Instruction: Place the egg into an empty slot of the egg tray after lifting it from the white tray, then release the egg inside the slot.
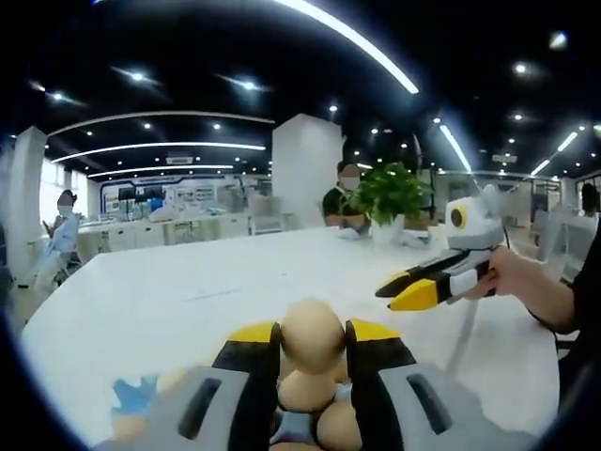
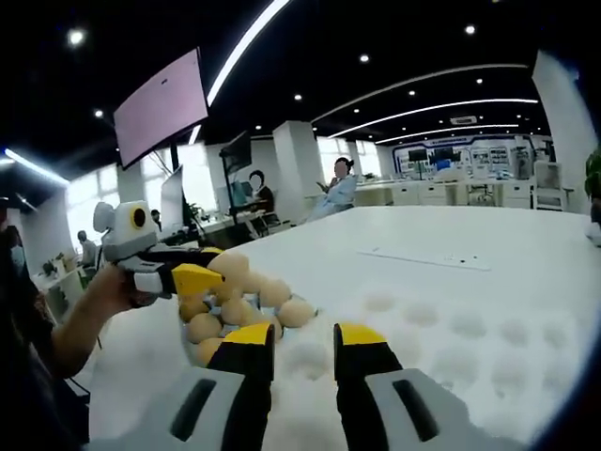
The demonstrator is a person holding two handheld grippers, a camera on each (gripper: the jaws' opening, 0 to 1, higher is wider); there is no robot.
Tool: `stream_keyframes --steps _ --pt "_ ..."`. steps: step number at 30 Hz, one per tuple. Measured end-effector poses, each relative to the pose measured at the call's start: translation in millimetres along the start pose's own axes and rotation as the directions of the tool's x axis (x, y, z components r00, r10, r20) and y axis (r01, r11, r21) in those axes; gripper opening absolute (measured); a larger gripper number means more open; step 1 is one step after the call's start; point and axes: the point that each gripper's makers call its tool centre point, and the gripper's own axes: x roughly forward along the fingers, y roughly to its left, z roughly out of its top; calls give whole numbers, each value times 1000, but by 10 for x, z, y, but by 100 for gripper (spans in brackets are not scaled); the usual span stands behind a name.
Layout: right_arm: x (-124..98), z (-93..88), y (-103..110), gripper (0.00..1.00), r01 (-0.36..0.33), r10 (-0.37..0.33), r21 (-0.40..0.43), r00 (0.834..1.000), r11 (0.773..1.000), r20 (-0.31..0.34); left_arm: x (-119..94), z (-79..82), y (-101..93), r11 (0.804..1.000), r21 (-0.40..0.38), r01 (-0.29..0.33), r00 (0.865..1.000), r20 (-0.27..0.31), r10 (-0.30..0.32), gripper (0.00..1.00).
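Left gripper view showed a big white counter (image 1: 216, 282) that reached far back into a large room. A green plant (image 1: 389, 193) in a white pot stood at the far side of the counter. A person sat behind the plant, and another person sat far off on the left.

Low in that view, the left gripper (image 1: 313, 340) had its yellow-tipped fingers (image 1: 254, 334) pinching an egg (image 1: 313, 336). The egg was held up in the air. More eggs (image 1: 310, 395) lay just under it. The right gripper (image 1: 424, 285) came in from the right side, held in a hand (image 1: 512, 274), above the counter.

In the right gripper view, the white egg tray (image 2: 451, 338) spread over the counter with many round slots. The slots near the right gripper's fingers (image 2: 359, 340) had no eggs in them. A small pile of eggs sat in a bunch at the tray's left part. The right gripper's fingers were spread apart with nothing between them, just above the tray. The left gripper showed on the left with its egg held over the pile.
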Motion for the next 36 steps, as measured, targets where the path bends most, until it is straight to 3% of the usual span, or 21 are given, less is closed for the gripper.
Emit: stream_keyframes --steps 19,32,36 --pt "5 -23 -104 26 17 -17 0 1000 1000 -6 -374 -14 664 990 -19 -141 990 -6 140 27" --pt "20 -21 -132 26 19 -19 -10 1000 1000 -10 -470 -153 1088 977 -43 -210 977 -54 207 27" --pt "25 -25 -150 27 20 -20 -12 1000 1000 -13 -476 -252 1195 975 -69 -213 974 -94 206 27"
